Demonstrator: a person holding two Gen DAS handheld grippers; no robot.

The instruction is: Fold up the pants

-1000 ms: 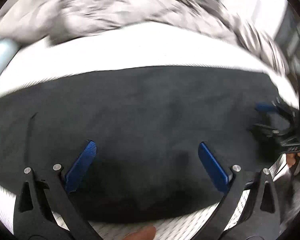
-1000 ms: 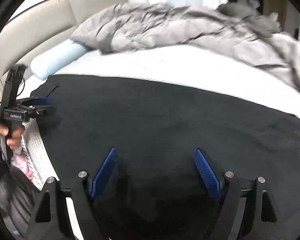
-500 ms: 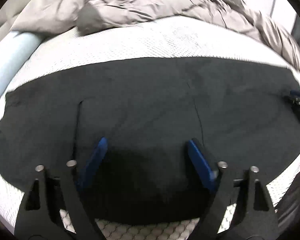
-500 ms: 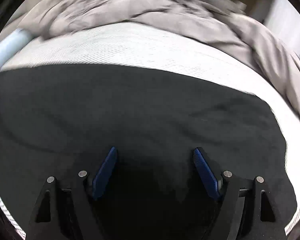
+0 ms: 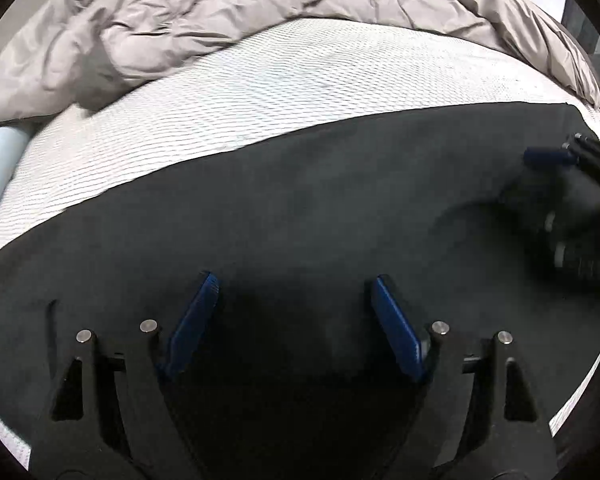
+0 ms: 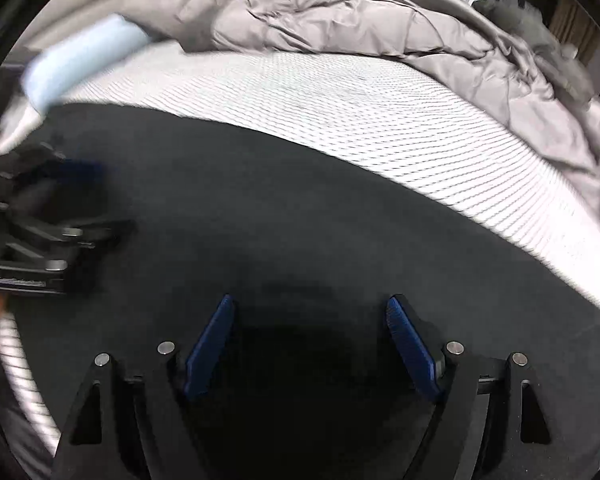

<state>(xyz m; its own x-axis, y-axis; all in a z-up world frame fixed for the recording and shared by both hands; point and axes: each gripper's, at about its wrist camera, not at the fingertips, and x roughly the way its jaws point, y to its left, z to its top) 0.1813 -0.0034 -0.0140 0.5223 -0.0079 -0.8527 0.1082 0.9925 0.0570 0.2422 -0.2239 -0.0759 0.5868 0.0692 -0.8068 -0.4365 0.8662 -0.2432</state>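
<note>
Left wrist view: the black pants (image 5: 300, 208) lie spread flat across the near part of the white mattress (image 5: 300, 80). The left gripper (image 5: 294, 312) hangs over the cloth near its near edge, jaws wide apart, nothing between them. The right gripper (image 6: 310, 332) hovers likewise further right, wide and empty. A crumpled grey duvet (image 6: 360, 12) lies far, a pale blue pillow (image 6: 80, 60) far left.
</note>
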